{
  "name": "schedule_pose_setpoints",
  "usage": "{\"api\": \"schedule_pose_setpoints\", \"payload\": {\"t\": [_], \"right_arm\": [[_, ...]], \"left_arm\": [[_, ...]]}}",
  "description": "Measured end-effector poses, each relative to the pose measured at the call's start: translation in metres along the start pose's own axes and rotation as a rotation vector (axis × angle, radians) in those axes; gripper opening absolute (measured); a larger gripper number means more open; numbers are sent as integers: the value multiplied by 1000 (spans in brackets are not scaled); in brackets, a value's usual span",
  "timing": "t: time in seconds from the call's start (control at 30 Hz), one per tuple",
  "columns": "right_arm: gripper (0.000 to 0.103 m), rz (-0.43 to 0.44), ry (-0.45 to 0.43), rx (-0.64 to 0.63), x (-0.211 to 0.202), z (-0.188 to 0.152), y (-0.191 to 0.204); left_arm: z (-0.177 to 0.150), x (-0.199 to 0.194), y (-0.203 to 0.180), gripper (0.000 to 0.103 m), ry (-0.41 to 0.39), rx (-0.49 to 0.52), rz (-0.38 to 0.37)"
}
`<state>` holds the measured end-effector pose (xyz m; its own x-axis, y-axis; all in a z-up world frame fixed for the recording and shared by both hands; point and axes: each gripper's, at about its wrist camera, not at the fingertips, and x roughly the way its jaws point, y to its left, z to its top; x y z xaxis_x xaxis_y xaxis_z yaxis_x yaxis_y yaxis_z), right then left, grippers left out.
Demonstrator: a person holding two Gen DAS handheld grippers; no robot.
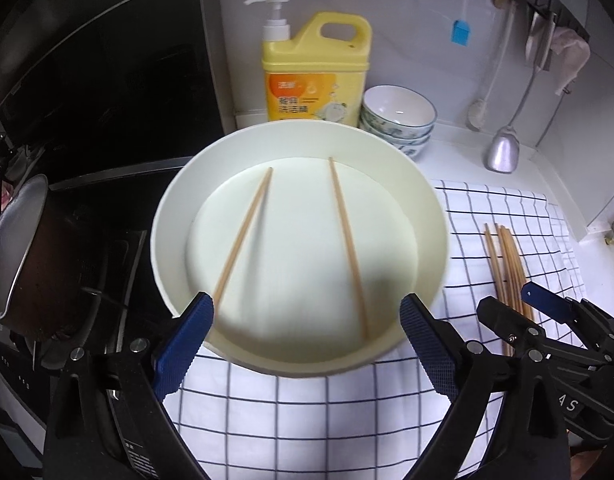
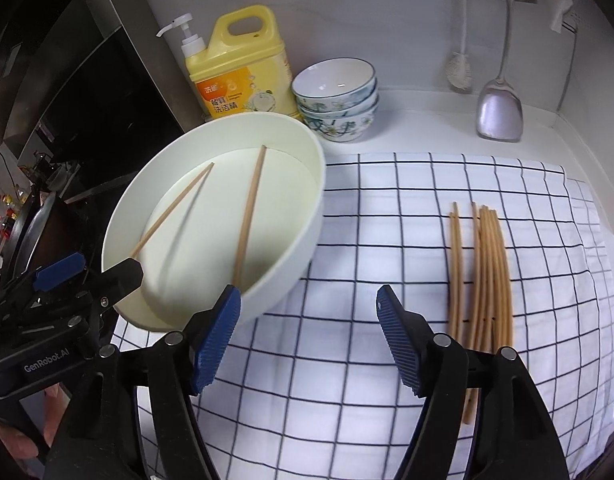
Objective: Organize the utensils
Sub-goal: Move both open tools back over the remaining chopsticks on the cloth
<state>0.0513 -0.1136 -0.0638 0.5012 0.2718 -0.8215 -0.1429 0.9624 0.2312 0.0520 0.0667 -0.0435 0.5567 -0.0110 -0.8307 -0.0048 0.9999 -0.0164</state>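
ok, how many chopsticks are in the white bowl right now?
2. One chopstick lies left in the white bowl, the other chopstick lies right, tips apart. The rest sit bundled on the checked cloth.

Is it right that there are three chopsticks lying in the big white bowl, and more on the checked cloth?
Not quite: the big white bowl holds two chopsticks, not three, as the left wrist view shows. The rest is right: a bundle of chopsticks lies on the checked cloth.
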Motion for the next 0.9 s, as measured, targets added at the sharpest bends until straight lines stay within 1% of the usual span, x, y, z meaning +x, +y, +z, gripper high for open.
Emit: {"api": "schedule_pose_setpoints", "payload": {"t": [0.33,0.5,0.7,0.9], "right_arm": [[68,9,-14,11,-30,-23,-52],[69,-8,-15,-1,-43,-41,-84],[69,-36,-8,5,-46,-58,-120],[69,-64,10,33,-42,-65,-137]], "left_arm": [[-18,-17,-53,93,0,7,-7],[-32,-24,-80,93,-1,-3,-4],[-46,-19,-106,93,19,-10,11],[-49,-10,-125,93,37,28,-16]]}}
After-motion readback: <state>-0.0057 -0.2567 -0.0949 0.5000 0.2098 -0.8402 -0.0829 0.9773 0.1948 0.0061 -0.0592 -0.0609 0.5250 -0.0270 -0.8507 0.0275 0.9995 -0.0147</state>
